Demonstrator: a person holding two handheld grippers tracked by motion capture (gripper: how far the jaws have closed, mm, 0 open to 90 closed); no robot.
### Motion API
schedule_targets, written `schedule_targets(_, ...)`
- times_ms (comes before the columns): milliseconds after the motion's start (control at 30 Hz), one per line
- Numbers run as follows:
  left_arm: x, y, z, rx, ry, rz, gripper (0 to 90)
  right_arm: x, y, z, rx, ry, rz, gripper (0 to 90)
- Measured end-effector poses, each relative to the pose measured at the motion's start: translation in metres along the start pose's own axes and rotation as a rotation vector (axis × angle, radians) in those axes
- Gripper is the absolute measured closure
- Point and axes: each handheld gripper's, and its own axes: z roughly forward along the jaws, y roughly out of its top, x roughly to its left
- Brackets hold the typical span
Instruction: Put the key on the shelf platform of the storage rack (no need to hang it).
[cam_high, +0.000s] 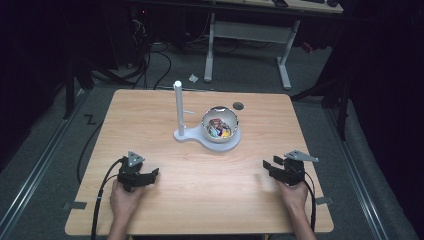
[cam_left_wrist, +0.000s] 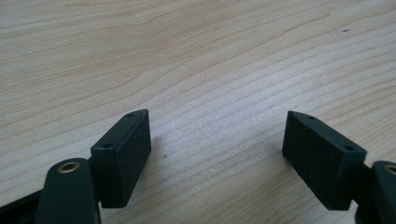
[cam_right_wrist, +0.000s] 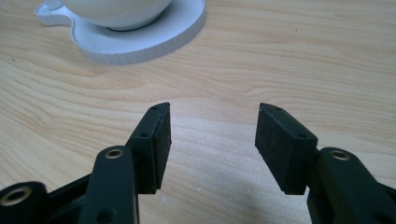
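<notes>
Where the table (cam_high: 200, 200) is taken from its middle outward, one bowl (cam_high: 220, 124) is listed first: glossy, upright, seated on the round end of a white base (cam_high: 197, 136), slightly toward the far edge. Small coloured items (cam_high: 219, 128) are held inside it; what they are cannot be told. From the narrow end of the same base, just left of the bowl, a white post (cam_high: 178, 107) is raised upright, so bowl and post are kept together as one fixture. A dark round spot (cam_high: 238, 105) is noted behind the bowl, on the tabletop.

Left gripper (cam_high: 155, 173): rested low on the near left of the table, well apart from the bowl, jaws spread, nothing between them; bare wood is seen past its pads (cam_left_wrist: 122, 156) in the left gripper view.

Right gripper (cam_high: 269, 164): rested at the near right, likewise released and empty. Its jaws are aimed toward the base (cam_right_wrist: 140, 39), which is judged to suit a reach for the bowl. No contact with the fixture is made by either tool.
</notes>
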Motion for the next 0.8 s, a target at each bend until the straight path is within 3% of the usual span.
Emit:
schedule_targets(400,0.000,0.000,0.000,0.000,0.000,0.000,24.2,-0.006,-0.008,0.011,0.051,-0.032,0.003,46.6)
schedule_targets(800,0.000,0.000,0.000,0.000,0.000,0.000,24.2,-0.008,-0.011,0.018,0.085,-0.075,-0.030,46.0)
